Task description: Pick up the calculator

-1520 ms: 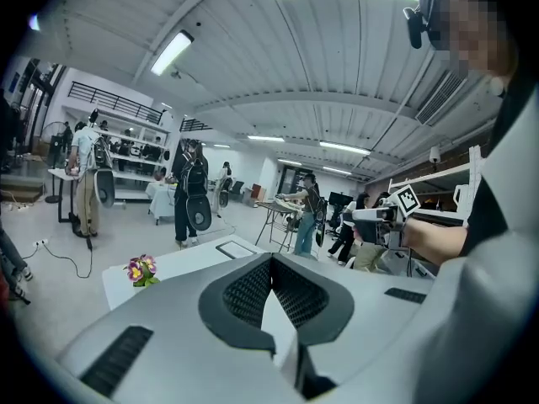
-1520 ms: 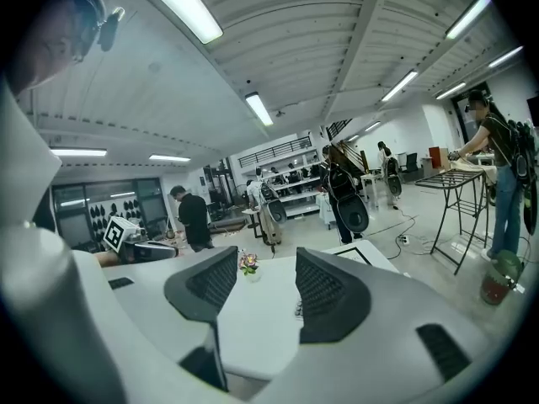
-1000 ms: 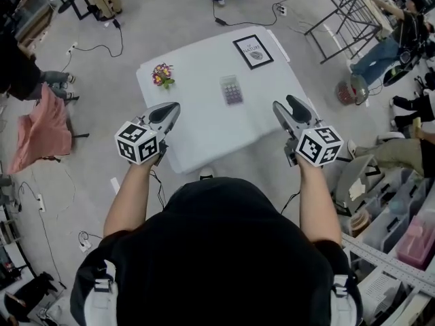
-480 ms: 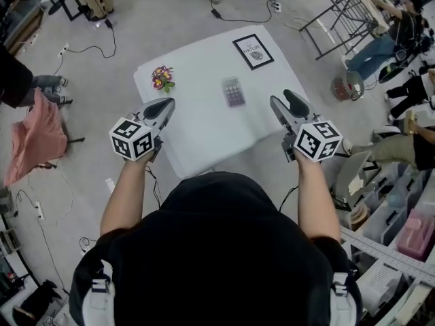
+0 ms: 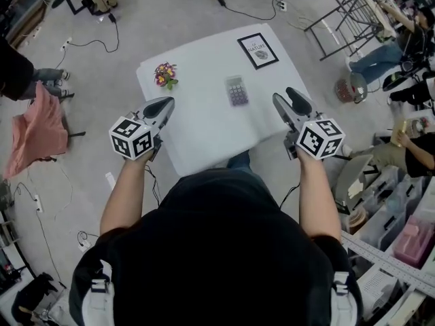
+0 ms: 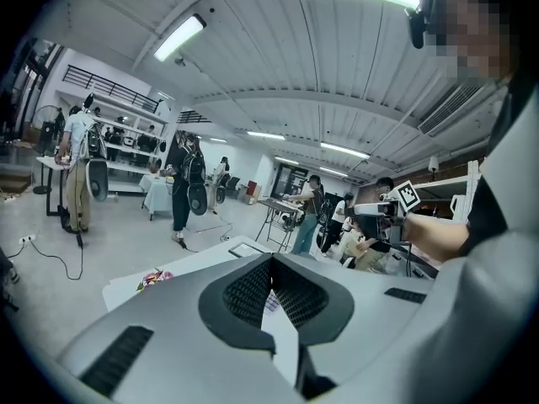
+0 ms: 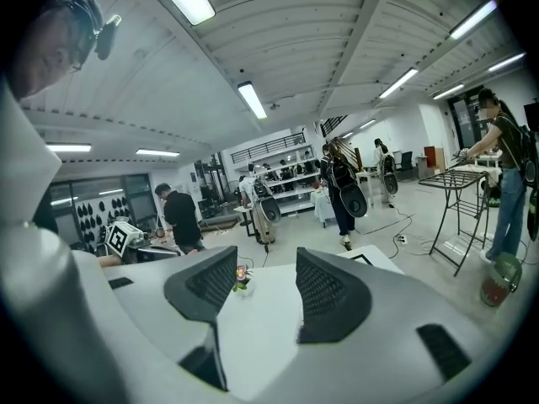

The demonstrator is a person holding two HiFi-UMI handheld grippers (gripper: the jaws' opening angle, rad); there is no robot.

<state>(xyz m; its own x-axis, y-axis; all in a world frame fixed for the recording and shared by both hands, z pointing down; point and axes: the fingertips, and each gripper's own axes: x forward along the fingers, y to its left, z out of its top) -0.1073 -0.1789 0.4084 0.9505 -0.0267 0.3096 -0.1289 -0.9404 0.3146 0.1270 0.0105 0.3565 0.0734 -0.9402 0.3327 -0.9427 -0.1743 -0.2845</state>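
Note:
The grey calculator (image 5: 236,90) lies flat on the white table (image 5: 204,124), a little right of its middle. My left gripper (image 5: 160,105) hovers over the table's left edge, its jaws shut on nothing; the pads meet at the tips in the left gripper view (image 6: 271,261). At the table's right edge, my right gripper (image 5: 288,100) stands open with nothing between its fingers, and the same shows in the right gripper view (image 7: 265,278). Both are short of the calculator and apart from it.
A small pot of flowers (image 5: 165,75) stands at the table's far left, and a framed picture (image 5: 259,50) lies at its far right corner. A metal rack (image 5: 346,12) and seated people are to the right, a pink-draped chair (image 5: 37,131) to the left, storage bins (image 5: 408,236) at lower right.
Both grippers hold nearly the same places and states. The head view has shifted slightly, and the table sits a little further right in the picture.

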